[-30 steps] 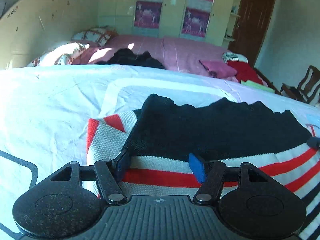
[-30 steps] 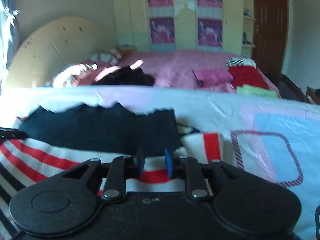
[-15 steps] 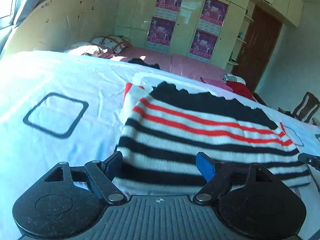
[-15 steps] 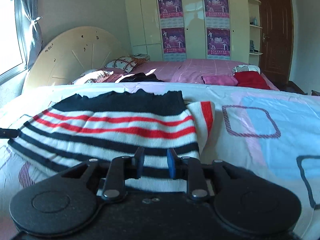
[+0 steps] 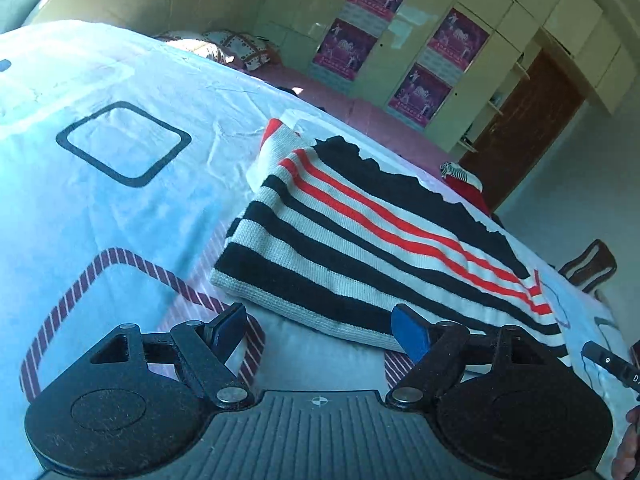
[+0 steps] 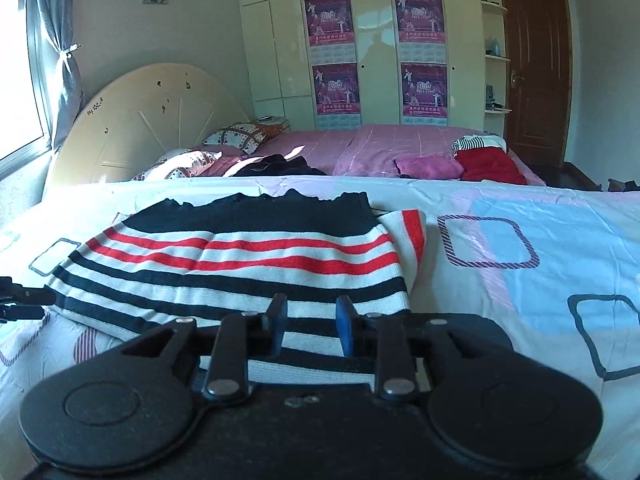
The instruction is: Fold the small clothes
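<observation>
The left tool stands wide apart and empty, just short of the striped sweater. The right tool has a narrow gap, nothing pinched — the hem lies under it. The sweater rests folded over on the patterned sheet; judged so, one fold is done — another halving probably remains.
</observation>
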### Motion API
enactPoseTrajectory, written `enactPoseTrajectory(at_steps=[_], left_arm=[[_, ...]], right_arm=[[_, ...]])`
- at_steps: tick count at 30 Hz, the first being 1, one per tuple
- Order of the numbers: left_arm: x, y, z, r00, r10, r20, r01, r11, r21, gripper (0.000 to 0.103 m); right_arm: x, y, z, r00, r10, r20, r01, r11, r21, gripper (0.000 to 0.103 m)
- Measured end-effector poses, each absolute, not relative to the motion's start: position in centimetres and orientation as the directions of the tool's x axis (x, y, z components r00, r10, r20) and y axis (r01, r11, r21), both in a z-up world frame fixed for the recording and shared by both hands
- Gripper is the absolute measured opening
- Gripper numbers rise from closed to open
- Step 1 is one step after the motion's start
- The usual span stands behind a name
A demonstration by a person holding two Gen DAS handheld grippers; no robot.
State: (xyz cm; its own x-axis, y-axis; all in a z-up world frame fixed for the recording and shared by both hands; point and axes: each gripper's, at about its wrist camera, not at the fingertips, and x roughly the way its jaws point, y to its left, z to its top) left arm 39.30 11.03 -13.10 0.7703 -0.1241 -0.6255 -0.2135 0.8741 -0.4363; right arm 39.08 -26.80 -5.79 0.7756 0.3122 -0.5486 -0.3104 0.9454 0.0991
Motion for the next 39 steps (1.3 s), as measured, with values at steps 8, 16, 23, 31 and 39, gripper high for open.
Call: enactPoseTrajectory(at_steps=[8, 16, 23, 31, 39], left_arm=[[39.5, 10.8, -14.2, 0.77, -0.156, -0.618, -0.233, 0.834, -0.5, 0.079], [39.8, 11.1, -15.0, 0.794, -0.255, -0.552, -0.23, 0.714, -0.661, 0.079], [40.8, 14.0, -17.3, 0.834, -0.239, -0.498, -0.309, 0.544, -0.78, 0.054], [38.8, 16.8, -14.9, 0.817, -0.052, -0.574, -0.448, 0.569, -0.69, 0.054], [48.7, 6.7, -11.0, 0.786, -0.198, -0.586, -0.093, 0.899, -0.429, 0.063]], right_arm=[[39.4, -25.7, -5.8, 0.771, 0.324, -0.549, -0.3, 0.944, 0.137, 0.025], [40.9, -24.4, -6.3, 0.761, 0.344, -0.55, -0.316, 0.937, 0.149, 0.02], [42.7, -24.1, -7.2, 0.74, 0.337, -0.582, -0.319, 0.938, 0.138, 0.02], [43.4, -26.2, -8.8, 0.711, 0.278, -0.646, -0.259, 0.958, 0.128, 0.022], [45.6, -19.0, -7.6, 0.68, 0.439, -0.587, -0.456, 0.881, 0.13, 0.02]])
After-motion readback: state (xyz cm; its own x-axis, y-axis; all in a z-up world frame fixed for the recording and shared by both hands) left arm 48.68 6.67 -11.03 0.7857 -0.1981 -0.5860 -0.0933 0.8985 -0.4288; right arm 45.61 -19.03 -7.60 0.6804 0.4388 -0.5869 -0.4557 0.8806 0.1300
